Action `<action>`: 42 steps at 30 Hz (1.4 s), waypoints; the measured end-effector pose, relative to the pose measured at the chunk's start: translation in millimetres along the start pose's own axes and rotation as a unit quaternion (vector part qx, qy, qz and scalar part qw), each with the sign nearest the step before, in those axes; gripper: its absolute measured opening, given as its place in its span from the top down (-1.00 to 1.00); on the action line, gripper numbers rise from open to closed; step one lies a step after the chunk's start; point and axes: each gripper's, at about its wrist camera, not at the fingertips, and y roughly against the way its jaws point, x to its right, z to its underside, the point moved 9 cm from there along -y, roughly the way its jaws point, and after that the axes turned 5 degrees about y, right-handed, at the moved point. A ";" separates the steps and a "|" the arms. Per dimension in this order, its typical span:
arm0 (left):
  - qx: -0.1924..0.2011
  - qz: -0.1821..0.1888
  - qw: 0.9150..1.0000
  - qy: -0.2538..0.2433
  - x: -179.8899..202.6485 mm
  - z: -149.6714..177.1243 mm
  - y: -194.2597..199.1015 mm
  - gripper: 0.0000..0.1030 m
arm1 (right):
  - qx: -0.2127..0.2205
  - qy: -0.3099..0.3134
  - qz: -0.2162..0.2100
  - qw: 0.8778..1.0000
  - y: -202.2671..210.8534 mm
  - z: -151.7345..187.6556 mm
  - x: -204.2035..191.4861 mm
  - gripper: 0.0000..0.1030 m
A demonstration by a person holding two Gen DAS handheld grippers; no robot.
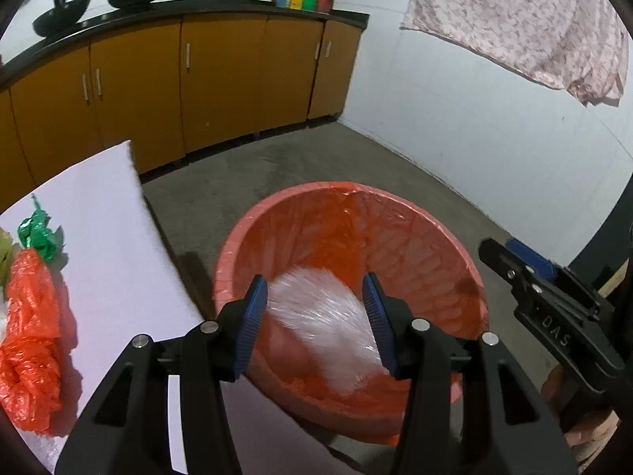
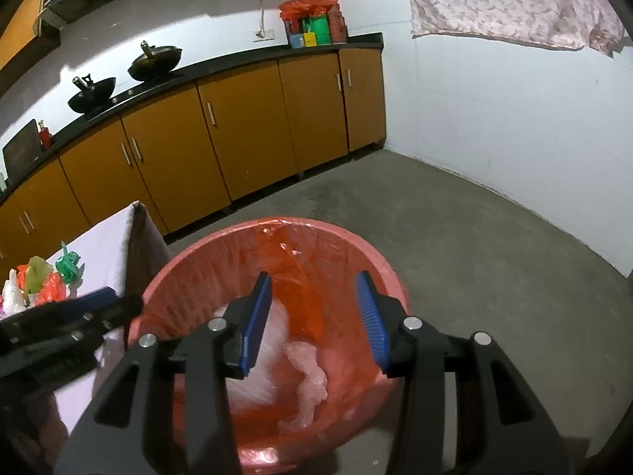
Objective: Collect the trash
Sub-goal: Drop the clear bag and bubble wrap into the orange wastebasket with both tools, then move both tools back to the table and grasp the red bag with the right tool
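Note:
A red bin (image 1: 395,198) lined with an orange bag stands on the floor beside the table. My left gripper (image 1: 316,308) hangs open over it. A blurred white plastic bag (image 1: 324,316) lies between the blue pads, streaked as if dropping into the bin. My right gripper (image 2: 316,316) is also open over the bin (image 2: 277,221), with nothing between its fingers. Below it lie a pale pink plastic scrap (image 2: 308,380) and the white bag (image 2: 269,340). Each gripper shows at the edge of the other's view: right gripper (image 1: 510,261), left gripper (image 2: 118,304).
A white-covered table (image 1: 110,217) at the left carries an orange plastic bag (image 1: 31,336) and a green wrapper (image 1: 39,233); the same pile of trash (image 2: 43,281) shows in the right wrist view. Orange cabinets (image 2: 245,126) with woks line the back wall. Grey floor lies to the right.

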 end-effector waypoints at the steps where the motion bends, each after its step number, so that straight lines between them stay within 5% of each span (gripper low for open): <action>1: 0.001 -0.002 1.000 0.003 -2.2 -0.5 1.8 0.01 | -0.001 -0.001 0.001 1.000 0.7 0.5 1.2 0.13; 10: 0.039 -0.025 0.999 0.019 -19.8 -2.8 48.3 -0.04 | 0.003 -0.001 -0.011 1.000 18.7 5.7 -10.5 0.12; 19: 0.114 -0.084 0.989 0.048 -70.8 9.3 136.6 -0.20 | 0.011 0.037 -0.070 0.997 53.6 13.7 -75.1 -0.10; 23: 0.148 -0.157 0.974 0.072 -123.8 28.4 184.2 -0.33 | 0.013 0.070 -0.119 0.990 73.5 22.4 -126.1 -0.25; 29: 0.148 -0.262 0.945 0.126 -214.2 77.5 235.9 -0.38 | 0.005 0.132 -0.198 0.971 102.2 49.3 -216.6 -0.47; 37: 0.154 -0.324 0.910 0.207 -286.2 136.9 292.6 -0.45 | -0.020 0.193 -0.274 0.942 127.1 91.5 -323.1 -0.59; 42: 0.161 -0.336 0.902 0.218 -301.9 161.4 316.1 -0.49 | -0.028 0.233 -0.286 0.929 132.0 114.2 -370.0 -0.59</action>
